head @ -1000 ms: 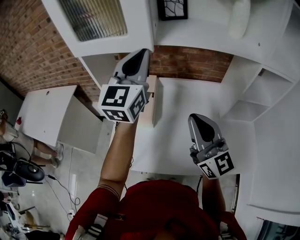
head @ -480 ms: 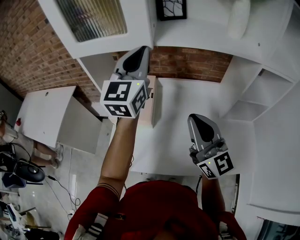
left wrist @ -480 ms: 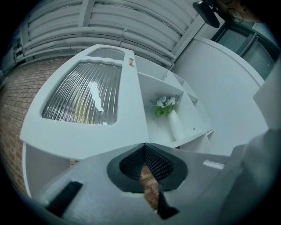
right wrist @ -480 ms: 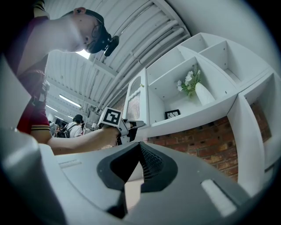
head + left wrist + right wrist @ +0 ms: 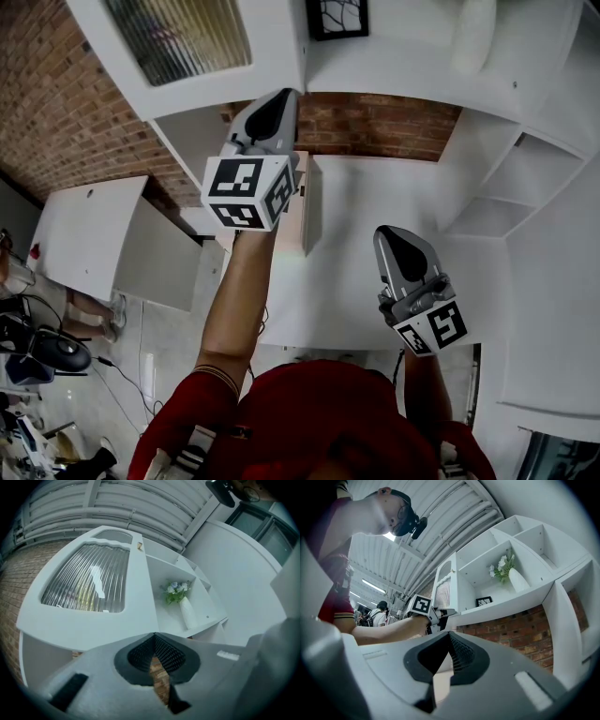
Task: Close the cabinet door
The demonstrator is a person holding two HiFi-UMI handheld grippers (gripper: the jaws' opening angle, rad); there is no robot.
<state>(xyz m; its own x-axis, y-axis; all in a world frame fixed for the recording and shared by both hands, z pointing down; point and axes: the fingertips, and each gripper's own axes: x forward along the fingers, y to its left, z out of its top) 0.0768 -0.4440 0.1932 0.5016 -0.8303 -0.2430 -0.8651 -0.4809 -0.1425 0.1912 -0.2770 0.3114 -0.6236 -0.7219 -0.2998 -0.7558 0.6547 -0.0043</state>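
The white cabinet door [image 5: 277,52], with its ribbed glass pane [image 5: 89,581], stands swung open at the top left of the head view. My left gripper [image 5: 281,97] is raised with its shut tip right under the door's lower corner; whether it touches the door I cannot tell. In the left gripper view the jaws [image 5: 153,639] meet with nothing between them, and the door's face fills the space above. My right gripper [image 5: 390,236] hangs lower over the white counter, shut and empty [image 5: 450,637], pointing toward the door [image 5: 443,590] and the left gripper [image 5: 447,613].
Beside the door an open shelf holds a white vase of flowers [image 5: 187,611] and a framed picture [image 5: 337,17]. A brick wall [image 5: 375,127] backs the white counter [image 5: 375,272], where a pale box [image 5: 305,202] stands. Open shelves [image 5: 506,197] at right; white desk [image 5: 84,225] at left.
The left gripper has crept slightly upward in the picture under the door's lower corner. The right gripper has kept still.
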